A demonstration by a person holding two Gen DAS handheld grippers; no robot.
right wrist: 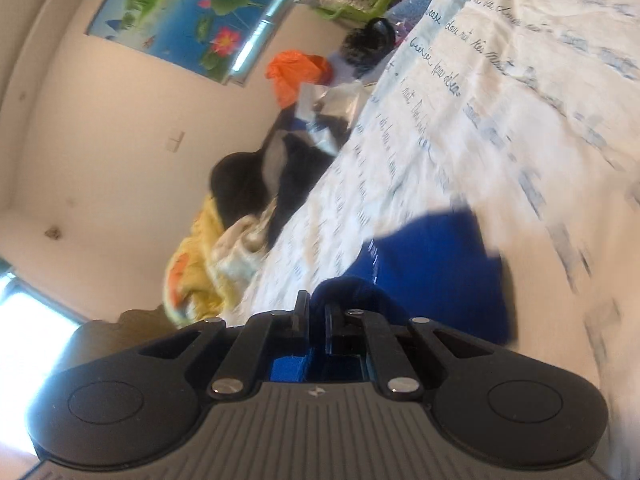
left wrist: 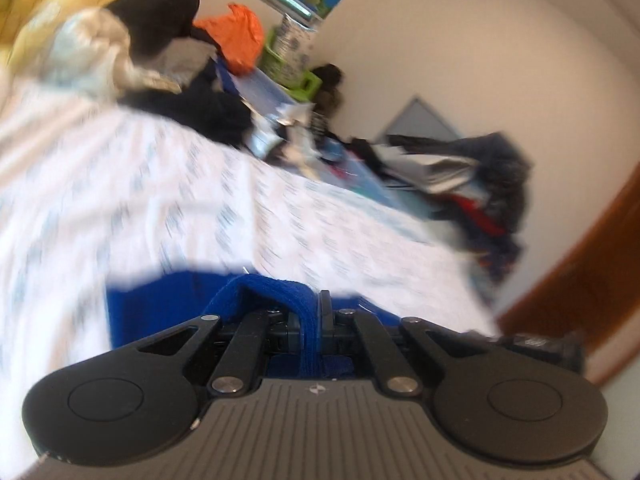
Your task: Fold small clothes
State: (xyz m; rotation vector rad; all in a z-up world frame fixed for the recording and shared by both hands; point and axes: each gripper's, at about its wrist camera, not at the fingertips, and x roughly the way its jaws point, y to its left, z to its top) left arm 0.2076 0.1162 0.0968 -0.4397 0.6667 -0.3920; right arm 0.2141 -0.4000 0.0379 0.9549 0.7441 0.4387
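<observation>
Both the left gripper (left wrist: pixel 310 316) and right gripper (right wrist: pixel 317 312) pinch the blue garment (right wrist: pixel 432 264) nearly closed, lifting it over the printed bedsheet (left wrist: pixel 160 184), apparently to fold.

I see a bed (left wrist: pixel 168 184) with a white sheet (right wrist: pixel 500 120) that has blue writing on it. A bright blue cloth (right wrist: pixel 440 264) lies partly on the sheet near me. At the far side of the bed there is a messy pile: a black piece of clothing (left wrist: pixel 160 12), an orange one (left wrist: pixel 236 36), some yellow cloth (right wrist: pixel 196 256) and more dark clothes (left wrist: pixel 492 184). The far things are blurry.
</observation>
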